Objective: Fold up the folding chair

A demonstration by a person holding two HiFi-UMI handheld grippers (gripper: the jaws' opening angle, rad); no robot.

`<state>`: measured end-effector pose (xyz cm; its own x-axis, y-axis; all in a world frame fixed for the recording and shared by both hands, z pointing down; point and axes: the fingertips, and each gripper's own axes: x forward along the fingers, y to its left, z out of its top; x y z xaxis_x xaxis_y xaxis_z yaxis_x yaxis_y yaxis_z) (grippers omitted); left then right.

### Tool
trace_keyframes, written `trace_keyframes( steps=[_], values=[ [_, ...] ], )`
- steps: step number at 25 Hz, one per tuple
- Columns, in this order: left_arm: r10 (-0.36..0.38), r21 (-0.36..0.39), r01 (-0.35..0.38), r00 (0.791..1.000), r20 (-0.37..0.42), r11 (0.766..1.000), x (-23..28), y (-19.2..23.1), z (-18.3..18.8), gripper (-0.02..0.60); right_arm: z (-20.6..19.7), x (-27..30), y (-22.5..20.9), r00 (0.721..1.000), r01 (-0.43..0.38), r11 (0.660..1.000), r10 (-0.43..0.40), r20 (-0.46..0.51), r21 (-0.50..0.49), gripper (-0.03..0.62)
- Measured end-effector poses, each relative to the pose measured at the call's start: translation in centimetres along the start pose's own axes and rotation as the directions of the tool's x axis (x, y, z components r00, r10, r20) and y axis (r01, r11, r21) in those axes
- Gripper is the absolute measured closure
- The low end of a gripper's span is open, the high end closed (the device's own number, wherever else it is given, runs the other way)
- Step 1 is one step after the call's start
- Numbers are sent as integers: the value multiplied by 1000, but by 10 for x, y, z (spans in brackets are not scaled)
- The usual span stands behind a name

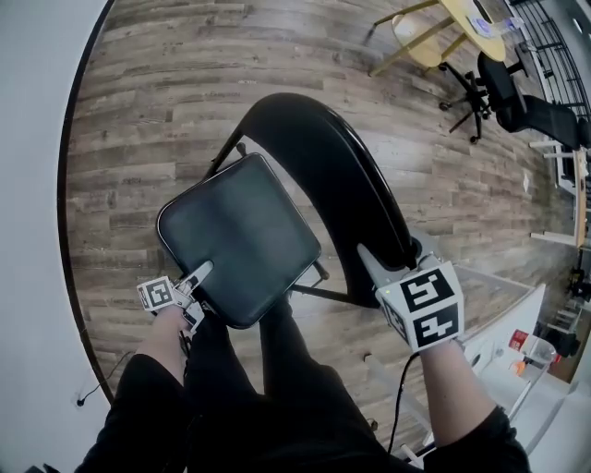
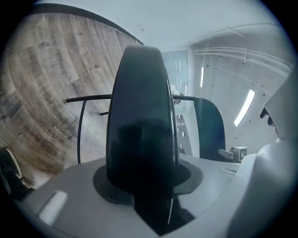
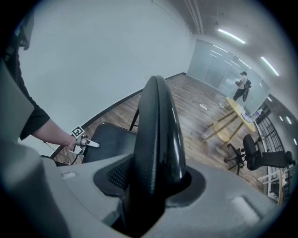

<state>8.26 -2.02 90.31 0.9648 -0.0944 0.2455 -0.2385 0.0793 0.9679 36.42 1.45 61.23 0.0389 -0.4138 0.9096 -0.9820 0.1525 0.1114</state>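
The black chair [image 1: 305, 194] stood on the wood floor [image 1: 148, 102] in the middle of the head view, not yet folded flat. Its padded seat [image 1: 238, 238] lay at centre left. The curved backrest [image 1: 332, 171] arched from the top centre down toward the lower right, apart from the seat along most of its length.

The left hand-held gripper [image 1: 197, 279] sat at the lower left, at the seat's near corner, with one finger lying on top of the pad. In the left gripper view the seat [image 2: 139, 121] ran edge-on up the middle of the frame, and the jaws were part-way closed with their pads pressed on it from both sides. Thin frame tubes [image 2: 81, 130] showed to its left, and the backrest [image 2: 209, 128] to its right.

The right hand-held gripper [image 1: 392, 263] was at the lower right of the head view, with its marker cube [image 1: 427, 305] facing the camera. Its jaws straddled the backrest's near end. In the right gripper view the backrest [image 3: 158, 139] filled the gap, and the jaws were about half shut and clamped on its edge. The seat [image 3: 109, 139] and the other gripper lay at the left of that frame.

A yellow table [image 1: 471, 28] and an office chair [image 1: 517, 92] stood at the upper right of the head view, well apart from the chair. The person's dark-clad legs [image 1: 277, 397] filled the bottom centre.
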Motion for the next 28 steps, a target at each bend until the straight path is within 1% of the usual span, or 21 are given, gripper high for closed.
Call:
trace_keyframes(
  steps=[4, 10, 11, 13, 14, 15, 18, 20, 22, 25, 28],
  values=[
    [55, 30, -55, 998, -4, 998, 0, -2, 0, 402, 4, -6, 9, 1000, -14, 1000, 14, 4, -5, 408],
    [72, 27, -72, 997, 7, 997, 3, -18, -4, 411, 10, -15, 23, 999, -27, 999, 27, 19, -25, 422],
    [56, 18, -56, 998, 11, 998, 5, -25, -4, 414, 11, -16, 25, 999, -29, 999, 30, 21, -28, 424],
    [-31, -20, 31, 999, 27, 999, 13, -49, -4, 420, 14, -19, 29, 999, -34, 999, 35, 25, -34, 429],
    [-57, -33, 58, 998, 34, 998, 16, -58, -4, 423, 15, -20, 31, 999, -37, 999, 39, 27, -38, 431],
    [-44, -31, 45, 998, 35, 998, 16, -58, -4, 425, 16, -21, 33, 999, -41, 998, 43, 30, -41, 434],
    [59, 5, -60, 998, 27, 998, 10, -45, -6, 430, 18, -25, 41, 998, -53, 997, 55, 38, -53, 444],
    [104, 31, -105, 994, 24, 994, 9, -42, -7, 433, 17, -29, 44, 998, -56, 996, 59, 38, -62, 448],
    [114, 50, -115, 993, 25, 992, 11, -48, -7, 436, 18, -31, 48, 997, -58, 996, 61, 36, -69, 453],
    [116, 18, -116, 993, 34, 993, 12, -54, -10, 439, 19, -34, 55, 997, -64, 995, 67, 38, -75, 461],
    [128, 14, -129, 991, 43, 992, 13, -57, -11, 440, 20, -36, 62, 997, -68, 994, 72, 40, -88, 465]
  ],
)
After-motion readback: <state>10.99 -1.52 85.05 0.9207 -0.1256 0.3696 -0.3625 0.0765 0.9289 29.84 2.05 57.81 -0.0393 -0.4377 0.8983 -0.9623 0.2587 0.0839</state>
